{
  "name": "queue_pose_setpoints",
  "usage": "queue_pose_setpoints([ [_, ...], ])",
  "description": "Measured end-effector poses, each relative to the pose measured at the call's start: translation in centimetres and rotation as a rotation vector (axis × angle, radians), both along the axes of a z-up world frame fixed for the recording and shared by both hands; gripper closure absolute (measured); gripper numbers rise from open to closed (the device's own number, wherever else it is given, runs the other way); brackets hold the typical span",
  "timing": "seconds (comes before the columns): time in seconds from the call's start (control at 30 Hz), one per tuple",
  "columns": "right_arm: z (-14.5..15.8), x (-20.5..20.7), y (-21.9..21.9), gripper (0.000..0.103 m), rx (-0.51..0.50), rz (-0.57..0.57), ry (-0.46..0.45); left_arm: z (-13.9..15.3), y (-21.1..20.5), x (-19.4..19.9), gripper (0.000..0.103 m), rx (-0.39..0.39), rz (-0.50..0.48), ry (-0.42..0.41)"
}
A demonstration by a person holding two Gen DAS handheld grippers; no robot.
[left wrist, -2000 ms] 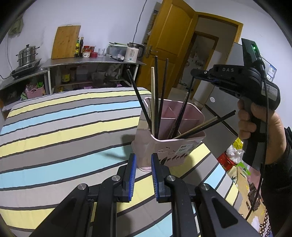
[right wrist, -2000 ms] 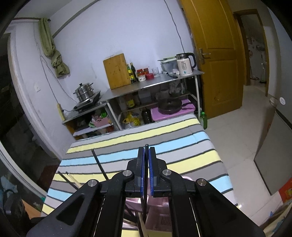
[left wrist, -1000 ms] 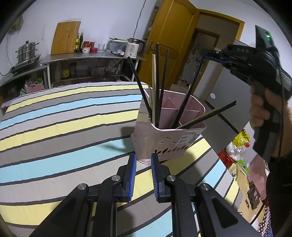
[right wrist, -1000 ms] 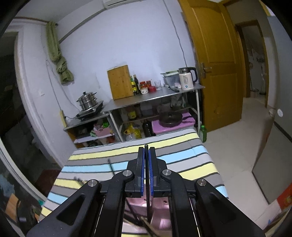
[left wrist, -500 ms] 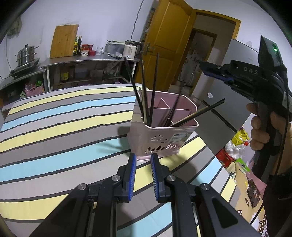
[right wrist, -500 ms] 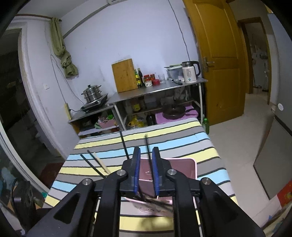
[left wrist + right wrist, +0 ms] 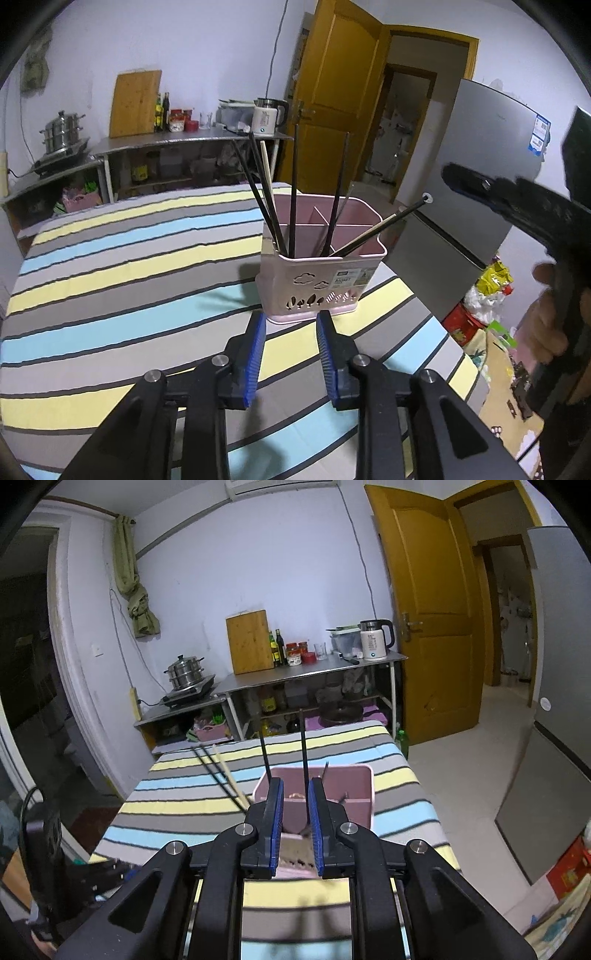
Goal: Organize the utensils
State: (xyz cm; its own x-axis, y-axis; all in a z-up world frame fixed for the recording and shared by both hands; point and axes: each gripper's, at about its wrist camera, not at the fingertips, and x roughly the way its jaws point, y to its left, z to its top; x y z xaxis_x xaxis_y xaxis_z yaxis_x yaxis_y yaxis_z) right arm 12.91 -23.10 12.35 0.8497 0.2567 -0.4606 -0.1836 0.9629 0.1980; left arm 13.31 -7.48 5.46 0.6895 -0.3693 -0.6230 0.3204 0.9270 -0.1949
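Note:
A pink compartmented utensil holder (image 7: 317, 280) stands on the striped table (image 7: 122, 258) near its right edge, with several black chopsticks (image 7: 292, 192) and a pale wooden one leaning in it. My left gripper (image 7: 290, 323) sits low just in front of the holder's base, its jaws opening with nothing between them. My right gripper (image 7: 295, 786) hovers behind and above the holder (image 7: 354, 786), open; a black chopstick (image 7: 303, 746) standing in the holder shows through the gap, untouched. In the left wrist view a hand holds the right gripper (image 7: 461, 181) at the far right.
Metal shelves (image 7: 314, 672) along the far wall carry a kettle, bottles, a cutting board and a steamer pot. A yellow door (image 7: 436, 627) and a grey fridge (image 7: 480, 166) stand to the right. Bags lie on the floor beside the table's right edge.
My right gripper has opened, released the black chopstick into the holder and drawn back. My left gripper's jaws have widened and it has backed away a little from the holder.

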Motion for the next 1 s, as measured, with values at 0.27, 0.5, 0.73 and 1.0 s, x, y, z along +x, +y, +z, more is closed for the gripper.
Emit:
queue_pose_setpoints([
  [0.27, -2.8, -3.8, 0.4, 0.089, -0.019, -0.009, 0.02, -0.8, -0.4, -2.0, 0.075, 0.058, 0.042, -0.055],
  [0.5, -5.0, -5.9, 1.3, 0.089, -0.063, -0.016, 0.031, -1.6, -0.2, -3.6, 0.075, 0.044, 0.053, -0.081],
  [0.73, -6.4, -6.9, 1.6, 0.089, -0.065, -0.013, 0.044, -1.7, -0.3, -4.5, 0.075, 0.048, 0.063, -0.116],
  [1.0, -6.8, -7.5, 1.5, 0.089, -0.06, -0.021, 0.052, -1.8, -0.9, -4.9, 0.075, 0.058, 0.049, -0.135],
])
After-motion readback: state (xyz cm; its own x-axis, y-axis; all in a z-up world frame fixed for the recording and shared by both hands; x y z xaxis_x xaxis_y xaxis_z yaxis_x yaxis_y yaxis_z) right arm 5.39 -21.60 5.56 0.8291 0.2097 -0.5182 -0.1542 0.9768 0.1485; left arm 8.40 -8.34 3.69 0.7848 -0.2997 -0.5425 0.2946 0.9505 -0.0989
